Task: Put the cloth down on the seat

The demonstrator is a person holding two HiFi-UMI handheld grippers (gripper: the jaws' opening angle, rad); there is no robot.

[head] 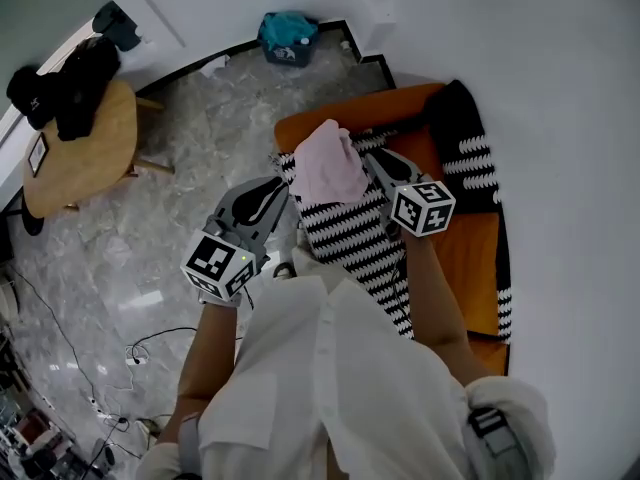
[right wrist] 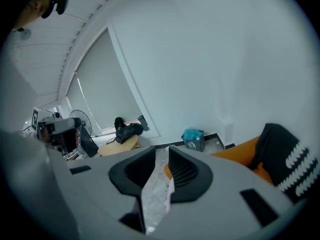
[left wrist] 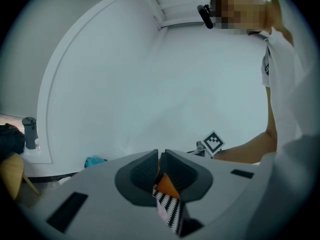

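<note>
You are holding your left forearm [head: 205, 353] forward and low. Your left gripper [head: 276, 188] is pinching the edge of the black-and-white zigzag cloth [head: 350, 233], its jaws almost together. Your right forearm [head: 435, 288] is stretching over the orange seat [head: 470, 258]. Your right gripper [head: 366, 158] is gripping the bunched pink cloth [head: 328, 168] in a narrow gap, just above the zigzag cloth draping the seat.

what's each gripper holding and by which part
Left gripper pinches the zigzag cloth at a corner; right gripper grips the bunched pink fabric by its edge.
</note>
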